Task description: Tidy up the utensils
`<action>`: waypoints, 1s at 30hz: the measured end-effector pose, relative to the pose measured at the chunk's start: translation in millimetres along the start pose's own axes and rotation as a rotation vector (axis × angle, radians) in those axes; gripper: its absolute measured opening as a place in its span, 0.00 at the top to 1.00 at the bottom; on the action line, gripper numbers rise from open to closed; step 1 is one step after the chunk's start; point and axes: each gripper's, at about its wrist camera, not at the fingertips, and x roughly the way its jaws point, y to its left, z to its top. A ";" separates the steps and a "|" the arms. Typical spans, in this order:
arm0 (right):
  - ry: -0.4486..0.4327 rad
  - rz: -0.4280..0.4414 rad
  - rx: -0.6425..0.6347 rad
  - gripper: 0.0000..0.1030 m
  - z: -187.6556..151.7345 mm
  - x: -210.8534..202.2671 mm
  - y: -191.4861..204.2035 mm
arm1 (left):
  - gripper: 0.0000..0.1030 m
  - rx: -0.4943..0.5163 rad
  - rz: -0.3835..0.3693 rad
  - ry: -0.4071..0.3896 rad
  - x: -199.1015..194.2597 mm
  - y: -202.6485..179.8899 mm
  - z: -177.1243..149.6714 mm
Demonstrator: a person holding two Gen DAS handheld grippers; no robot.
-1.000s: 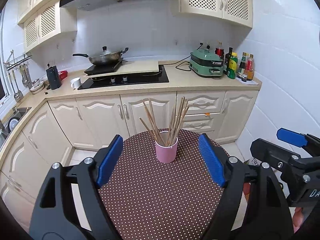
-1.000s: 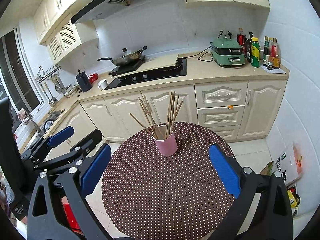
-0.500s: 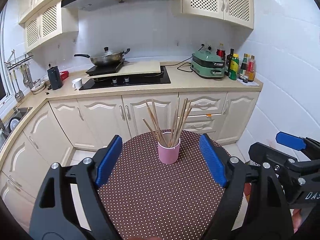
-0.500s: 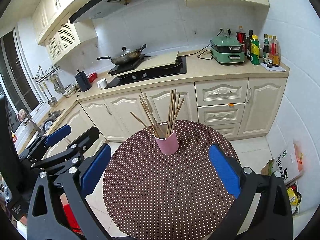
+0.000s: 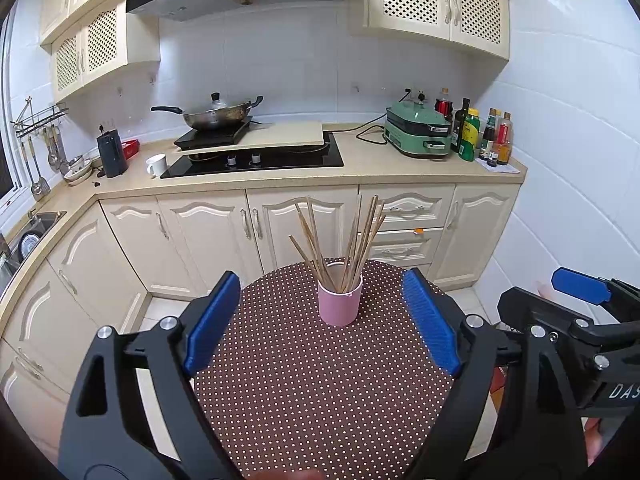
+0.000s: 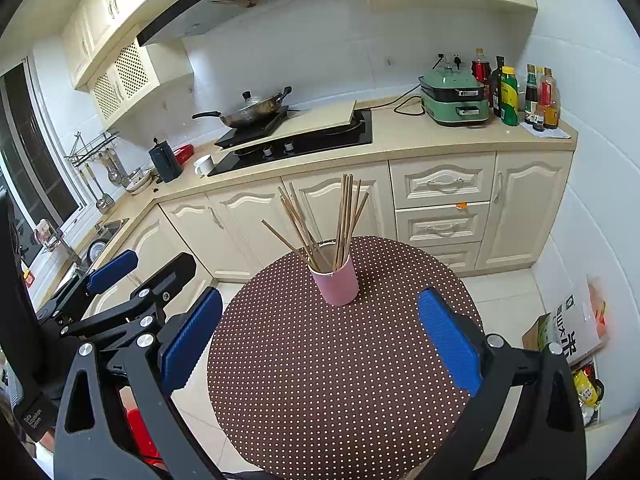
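Note:
A pink cup (image 5: 340, 304) (image 6: 336, 284) stands upright at the far side of a round brown dotted table (image 5: 320, 392) (image 6: 340, 380). Several wooden chopsticks (image 5: 352, 240) (image 6: 344, 216) stick out of it, fanned apart. My left gripper (image 5: 320, 278) hovers over the table short of the cup. Its jaws are opening and nothing is between them. My right gripper (image 6: 321, 293) is open and empty, also short of the cup. The two grippers are side by side; one of the right gripper's fingers (image 5: 580, 286) shows at the right edge of the left wrist view.
Behind the table runs a kitchen counter (image 5: 360, 168) with a hob (image 5: 256, 160), a wok (image 5: 216, 114), a green cooker (image 5: 418, 136) and bottles (image 5: 480, 136). A sink (image 6: 100, 236) sits at the left. Bags (image 6: 576, 336) lie on the floor to the right.
The left gripper's jaws stand a touch wider. The cup, the chopsticks and both hands have kept still.

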 end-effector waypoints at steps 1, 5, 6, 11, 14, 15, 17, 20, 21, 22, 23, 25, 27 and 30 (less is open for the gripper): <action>0.001 -0.002 0.001 0.08 -0.1 -0.2 -0.2 | 0.20 0.001 -0.001 0.001 0.1 -0.5 0.0; 0.006 -0.003 0.005 0.08 -0.9 -0.3 -0.8 | 0.19 0.002 -0.002 0.003 0.0 0.2 -0.8; 0.007 -0.004 0.005 0.08 -1.2 -0.8 -0.8 | 0.19 0.003 -0.002 0.004 -0.4 0.0 -1.1; 0.012 0.002 0.010 0.08 -1.8 -0.7 -1.0 | 0.18 0.005 0.001 0.004 -2.9 -0.2 -3.0; 0.019 0.003 0.015 0.08 -2.7 -0.4 -1.8 | 0.18 0.007 -0.001 0.006 -3.0 -0.1 -3.7; 0.020 0.004 0.015 0.08 -3.5 -0.6 -1.7 | 0.18 0.006 -0.003 0.009 -3.1 0.1 -3.9; 0.025 0.006 0.017 0.08 -3.0 -0.1 -2.4 | 0.17 0.007 0.000 0.009 -3.8 -0.2 -4.5; 0.028 0.005 0.018 0.08 -4.9 -0.5 -1.7 | 0.17 0.012 0.004 0.009 -4.5 -0.9 -5.3; 0.028 0.004 0.017 0.08 -4.9 -0.7 -1.6 | 0.17 0.011 0.004 0.009 -4.2 -1.2 -5.1; 0.028 0.003 0.016 0.08 -4.8 -0.7 -1.7 | 0.17 0.011 0.004 0.009 -4.5 -1.6 -4.9; 0.028 0.002 0.014 0.08 -4.8 -0.7 -2.3 | 0.17 0.012 0.004 0.010 -4.3 -2.2 -4.2; 0.026 -0.004 0.011 0.08 -4.8 -1.4 -2.6 | 0.17 0.013 0.007 0.011 -4.2 -2.4 -4.3; 0.025 0.002 0.012 0.08 -5.2 -1.8 -3.2 | 0.17 0.013 0.004 0.009 -5.0 -2.3 -4.6; 0.027 0.000 0.013 0.08 -5.5 -1.7 -3.0 | 0.17 0.013 0.005 0.008 -4.6 -1.5 -5.0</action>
